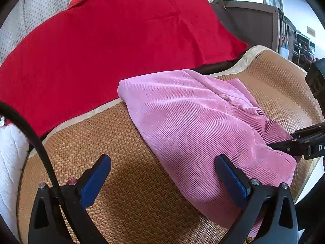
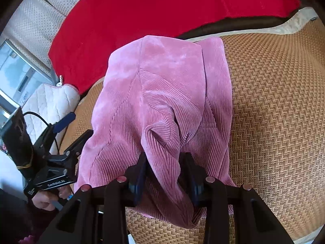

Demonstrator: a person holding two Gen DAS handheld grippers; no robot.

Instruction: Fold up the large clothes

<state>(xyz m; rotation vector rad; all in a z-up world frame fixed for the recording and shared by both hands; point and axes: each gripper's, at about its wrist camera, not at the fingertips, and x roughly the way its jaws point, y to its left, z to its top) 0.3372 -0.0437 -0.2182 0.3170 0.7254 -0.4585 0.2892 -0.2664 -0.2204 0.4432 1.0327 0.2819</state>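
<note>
A pink corduroy garment (image 1: 193,118) lies partly folded and rumpled on a woven straw mat (image 1: 126,183). In the right wrist view my right gripper (image 2: 165,162) is shut on a bunched fold at the near edge of the garment (image 2: 154,85), the cloth pinched between both pads. The left wrist view shows that gripper (image 1: 294,142) entering from the right edge at the garment's side. My left gripper (image 1: 162,159) stands open just above the mat, its right pad at the garment's near-left edge, nothing between its fingers. In the right wrist view it (image 2: 82,123) sits left of the garment.
A red blanket (image 1: 113,40) covers the area behind the mat (image 2: 274,111). A white quilted cushion (image 2: 50,101) lies at the left, and a black cable (image 1: 40,146) crosses in front of it. Dark wooden furniture (image 1: 249,18) stands at the back right. A hand (image 2: 44,201) holds the left gripper.
</note>
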